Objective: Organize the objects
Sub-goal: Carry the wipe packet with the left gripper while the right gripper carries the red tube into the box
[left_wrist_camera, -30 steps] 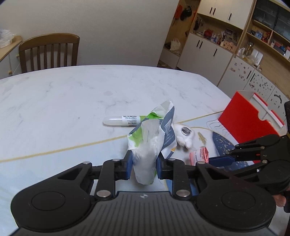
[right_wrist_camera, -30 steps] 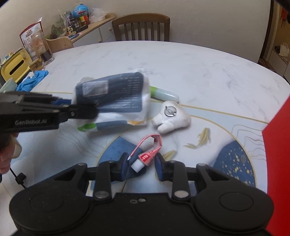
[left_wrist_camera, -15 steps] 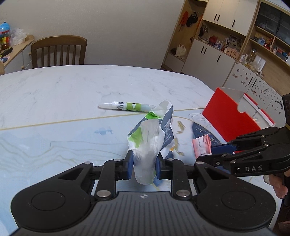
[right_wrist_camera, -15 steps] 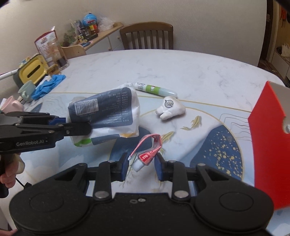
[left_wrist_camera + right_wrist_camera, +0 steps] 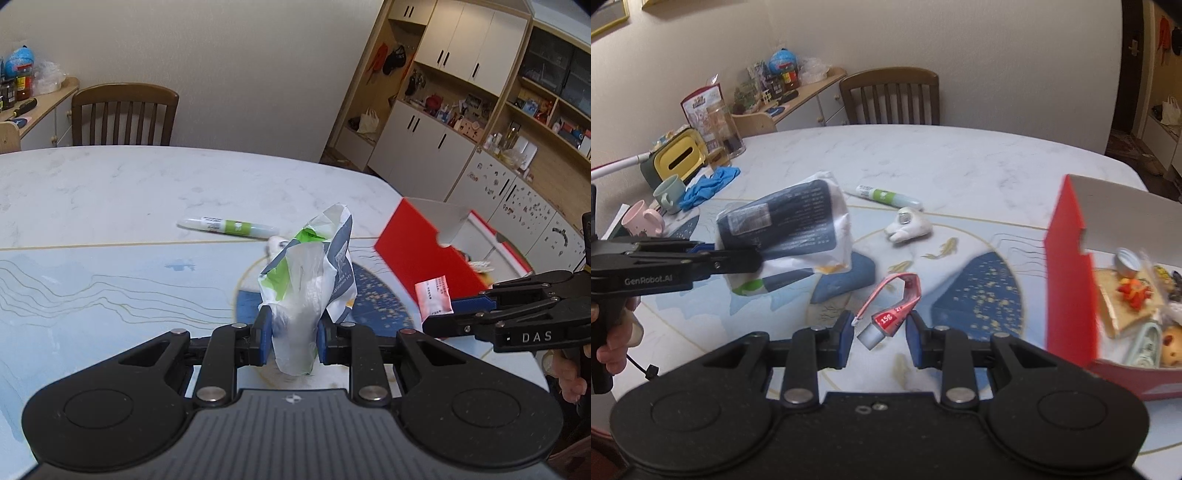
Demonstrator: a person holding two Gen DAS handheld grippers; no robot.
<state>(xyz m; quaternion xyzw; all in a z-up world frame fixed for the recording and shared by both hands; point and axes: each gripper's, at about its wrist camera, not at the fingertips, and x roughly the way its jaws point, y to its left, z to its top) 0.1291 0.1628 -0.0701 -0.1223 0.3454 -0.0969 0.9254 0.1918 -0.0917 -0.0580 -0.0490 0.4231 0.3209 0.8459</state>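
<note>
Both tools are travelling loaded: the left gripper (image 5: 293, 332) is clamping a crumpled white pouch (image 5: 310, 284), the right gripper (image 5: 879, 336) is pinching a small red tube (image 5: 892, 314), nearer the red box (image 5: 1071, 280) at right of frame

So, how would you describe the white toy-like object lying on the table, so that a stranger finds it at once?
Start at the open red box on the table's right side and look left across the blue-and-gold mat. There, beside the long green-and-white tube, lies the small white figure. Unlike that tube, it is chubby and lumpy, with a round silver disc on top.
</note>
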